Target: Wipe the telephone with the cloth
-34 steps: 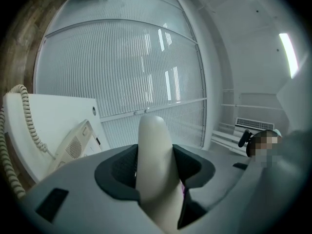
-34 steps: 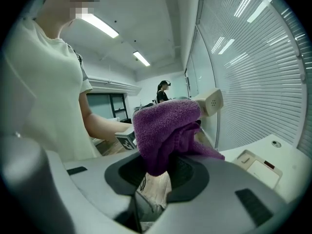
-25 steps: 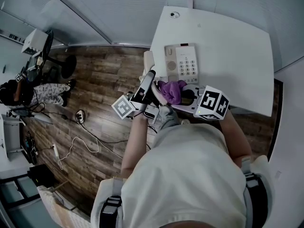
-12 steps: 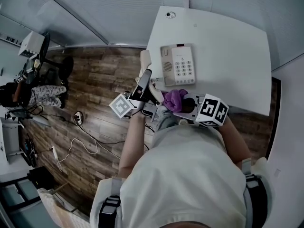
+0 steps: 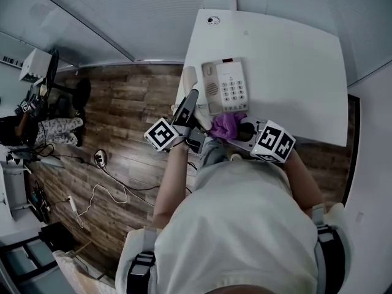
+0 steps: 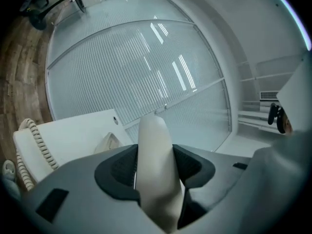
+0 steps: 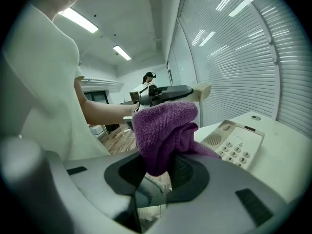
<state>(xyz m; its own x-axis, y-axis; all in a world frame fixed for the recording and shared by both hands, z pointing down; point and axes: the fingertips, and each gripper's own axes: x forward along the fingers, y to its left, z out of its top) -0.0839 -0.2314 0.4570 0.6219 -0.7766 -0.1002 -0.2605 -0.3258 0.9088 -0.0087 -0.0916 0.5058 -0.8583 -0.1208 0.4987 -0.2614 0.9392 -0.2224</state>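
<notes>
The left tool (image 5: 190,98) is clamped on a cream plastic telephone handset (image 6: 154,143). Its 2 dark padded jaws stand fairly wide, pressed against the handset's 2 sides, with the rounded end of the handset sticking out past them. The handset is held off its cradle, just beside the left edge of the beige push-button telephone base (image 5: 225,86), and its coiled cream cord (image 6: 35,136) hangs at the left in the left gripper view.

The right tool (image 7: 164,173) grips a bunched purple microfibre cloth (image 7: 163,123), with the jaws closed narrowly on the fabric and most of the cloth bulging out ahead of them. In the head view the cloth lies over the near edge of the telephone base, just below the keypad. The base rests flat on the white tabletop (image 5: 294,54), near its left edge.
</notes>
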